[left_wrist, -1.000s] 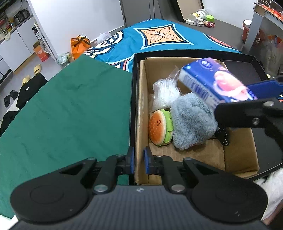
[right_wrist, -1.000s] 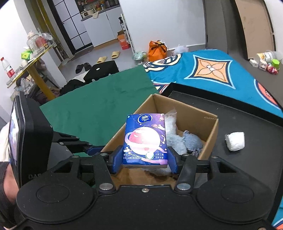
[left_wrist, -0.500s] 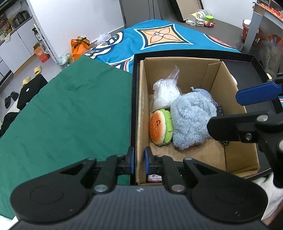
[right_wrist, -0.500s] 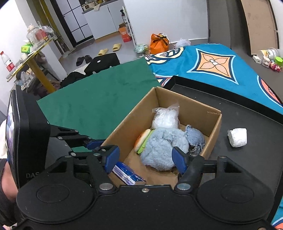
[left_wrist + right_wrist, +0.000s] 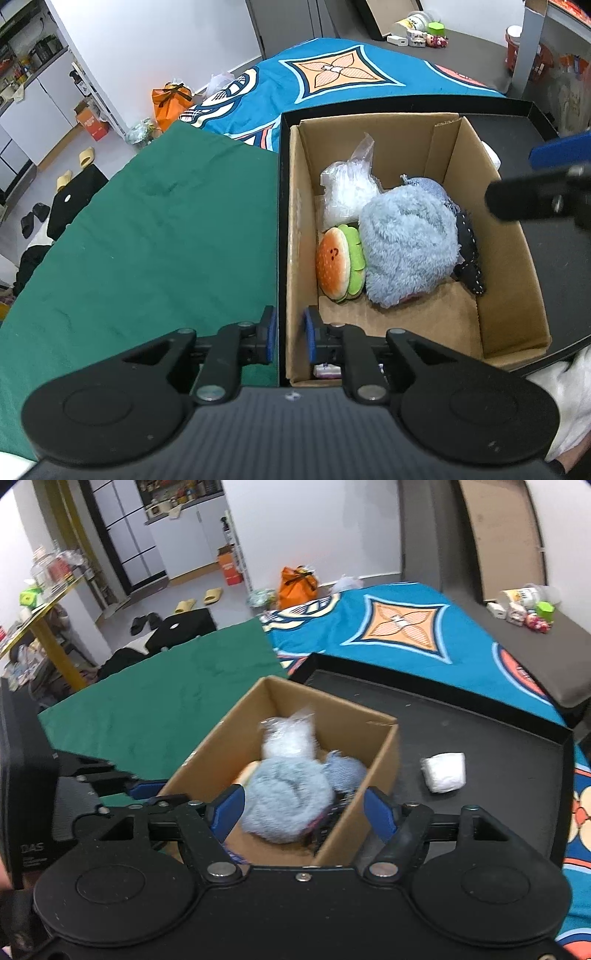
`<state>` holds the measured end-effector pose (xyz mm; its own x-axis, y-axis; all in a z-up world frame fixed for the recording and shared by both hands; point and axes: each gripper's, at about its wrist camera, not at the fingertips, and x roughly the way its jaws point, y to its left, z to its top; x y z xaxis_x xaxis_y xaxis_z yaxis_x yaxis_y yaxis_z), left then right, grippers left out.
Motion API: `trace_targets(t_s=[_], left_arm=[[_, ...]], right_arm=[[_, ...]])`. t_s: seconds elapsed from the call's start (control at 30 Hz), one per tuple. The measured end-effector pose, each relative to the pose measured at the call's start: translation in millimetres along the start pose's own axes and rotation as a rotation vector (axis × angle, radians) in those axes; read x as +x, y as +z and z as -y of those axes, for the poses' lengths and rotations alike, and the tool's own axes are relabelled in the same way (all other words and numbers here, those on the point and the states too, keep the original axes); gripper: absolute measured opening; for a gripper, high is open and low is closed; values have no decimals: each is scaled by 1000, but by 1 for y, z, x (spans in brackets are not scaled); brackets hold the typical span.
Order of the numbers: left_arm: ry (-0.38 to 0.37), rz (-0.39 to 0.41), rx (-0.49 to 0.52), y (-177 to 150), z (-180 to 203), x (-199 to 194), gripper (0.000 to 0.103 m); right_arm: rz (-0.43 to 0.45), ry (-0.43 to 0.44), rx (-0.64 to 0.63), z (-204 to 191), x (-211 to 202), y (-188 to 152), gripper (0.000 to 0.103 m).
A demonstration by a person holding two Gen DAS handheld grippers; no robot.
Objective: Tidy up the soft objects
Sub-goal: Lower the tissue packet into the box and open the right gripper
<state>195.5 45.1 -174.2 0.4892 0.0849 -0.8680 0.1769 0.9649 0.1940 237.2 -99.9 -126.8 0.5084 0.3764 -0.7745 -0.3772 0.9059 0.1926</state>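
Observation:
A cardboard box (image 5: 517, 280) stands in a black tray (image 5: 498, 760). In it lie a fluffy blue plush (image 5: 406, 243), a burger plush (image 5: 338, 264), a clear plastic bag (image 5: 343, 192) and a dark dotted cloth (image 5: 469, 251). A tissue pack (image 5: 327, 370) shows at the box's near end, mostly hidden. My left gripper (image 5: 288, 338) is shut on the box's left wall and the tray's edge. My right gripper (image 5: 301, 814) is open and empty above the box's near right corner. A white soft bundle (image 5: 445, 771) lies on the tray right of the box.
A green cloth (image 5: 147, 240) covers the surface left of the tray. A blue patterned cloth (image 5: 399, 627) lies beyond it. Small items (image 5: 524, 607) stand at the far right corner. The floor with slippers and bags lies beyond the edge.
My right gripper has opened and let the blue tissue pack drop into the box's near end, then drawn back to the right. The left gripper has kept its hold.

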Motion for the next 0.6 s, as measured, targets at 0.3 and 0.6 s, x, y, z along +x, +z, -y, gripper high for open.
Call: trace_targets(t_s=[0.3, 0.6], left_arm=[[61, -3, 38, 1, 8, 0, 24], [141, -23, 67, 5, 17, 3, 39]], right_arm=[[29, -74, 39, 34, 5, -7, 74], [39, -106, 35, 62, 19, -16, 74]])
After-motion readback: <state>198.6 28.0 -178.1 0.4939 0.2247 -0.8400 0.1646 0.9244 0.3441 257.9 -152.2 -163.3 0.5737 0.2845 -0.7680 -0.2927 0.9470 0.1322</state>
